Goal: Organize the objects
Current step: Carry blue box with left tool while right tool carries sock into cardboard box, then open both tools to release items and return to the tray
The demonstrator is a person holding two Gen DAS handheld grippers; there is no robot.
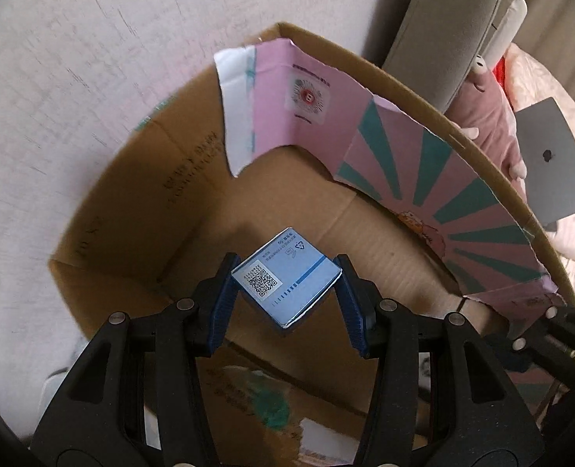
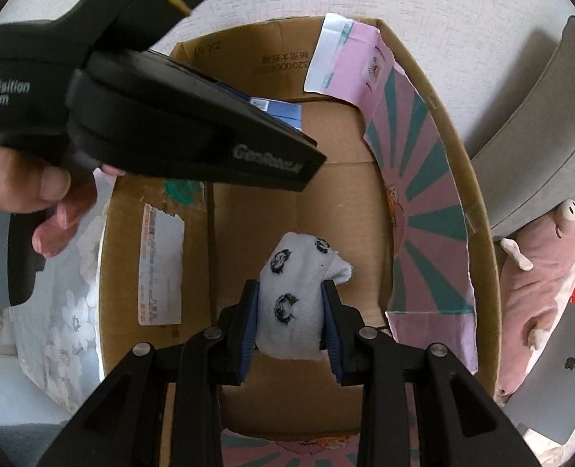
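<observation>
Open cardboard box (image 2: pixel 478 210): pink liner (image 2: pixel 423 202) inside.

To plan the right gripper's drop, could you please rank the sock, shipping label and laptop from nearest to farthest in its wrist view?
1. Sock, held in the right gripper.
2. Shipping label, on the left flap.
3. Laptop, outside the box, far right.

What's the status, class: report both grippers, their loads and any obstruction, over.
Left gripper shut on blue box; right gripper shut on white sock. Both above open cardboard box. Pink liner along one wall; floor clear.
</observation>
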